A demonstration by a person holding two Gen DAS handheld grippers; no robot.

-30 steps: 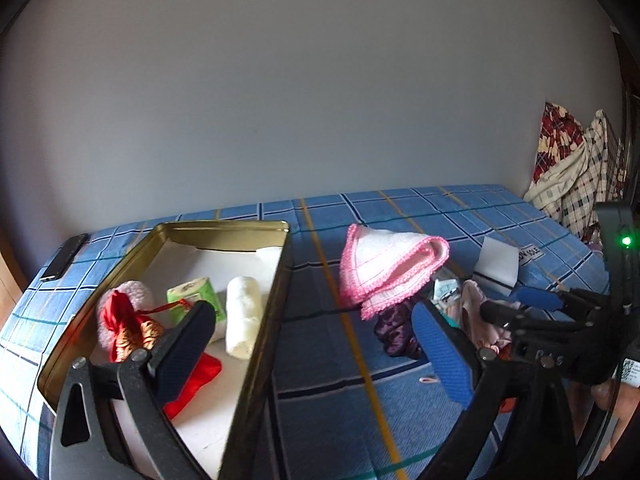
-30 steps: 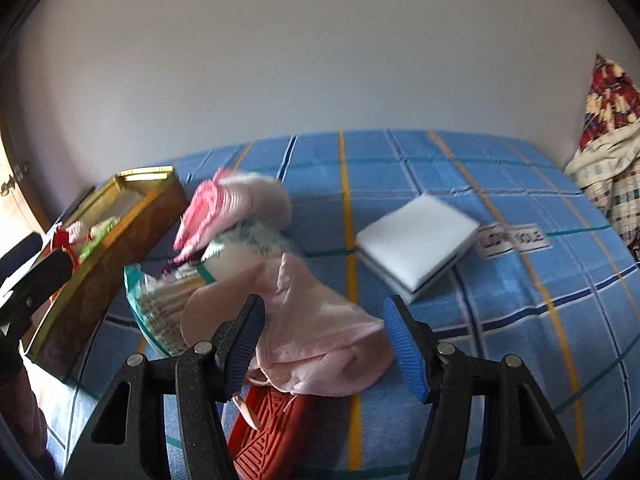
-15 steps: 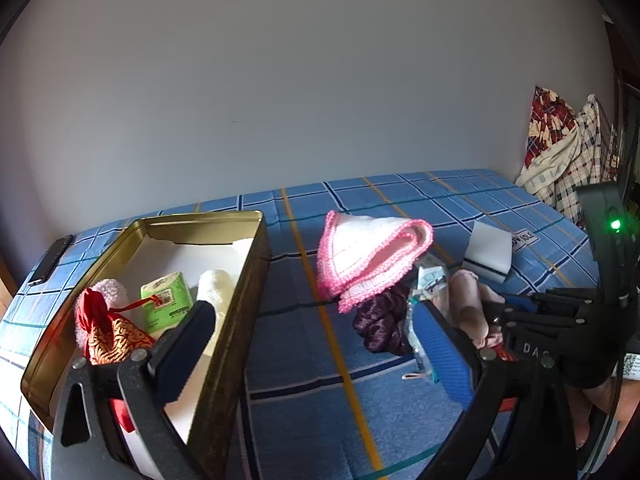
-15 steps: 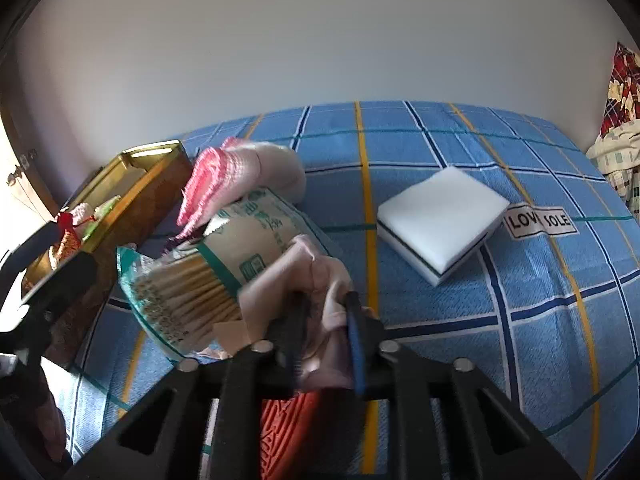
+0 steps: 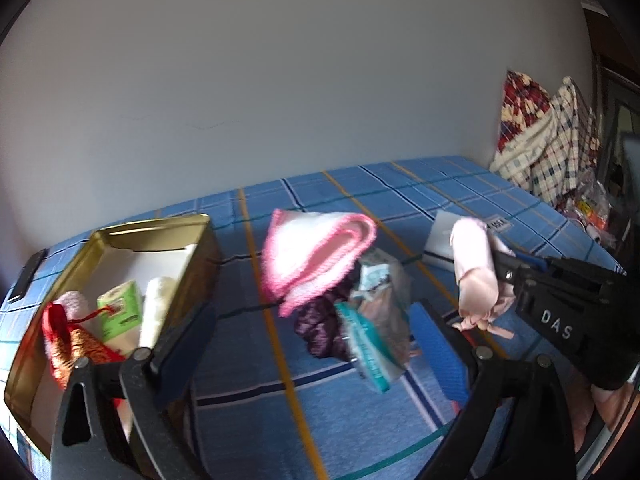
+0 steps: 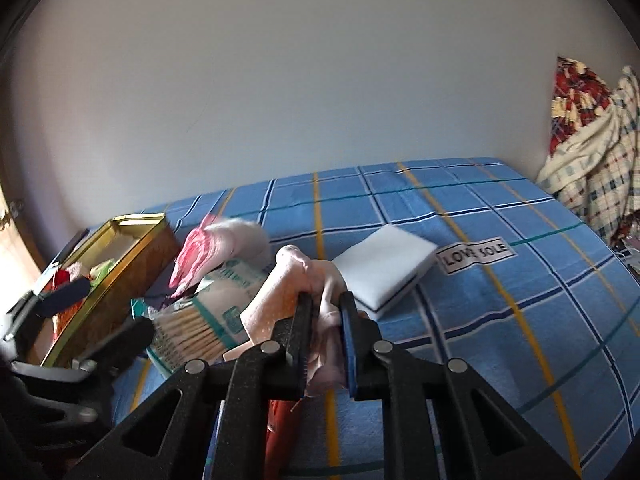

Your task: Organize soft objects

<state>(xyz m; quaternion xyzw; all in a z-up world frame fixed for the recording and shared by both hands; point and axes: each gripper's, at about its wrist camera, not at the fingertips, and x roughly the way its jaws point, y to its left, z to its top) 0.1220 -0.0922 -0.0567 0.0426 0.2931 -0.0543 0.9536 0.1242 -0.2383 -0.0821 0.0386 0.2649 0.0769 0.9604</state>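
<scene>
Where the pink cloth (image 6: 320,280) hangs clamped, cotton-swab pack (image 6: 200,320) just beside.

Two low wrist views, facing wall, sharing bed (image 5: 360,420)

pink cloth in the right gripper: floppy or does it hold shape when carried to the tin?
Likely floppy: the pink cloth bunches above the right gripper and hangs limp below its closed jaws, a loose tie dangling. Probably light, since a narrow pinch carries it. Trailing ends could snag the swab packet or the gold tin rim.
</scene>
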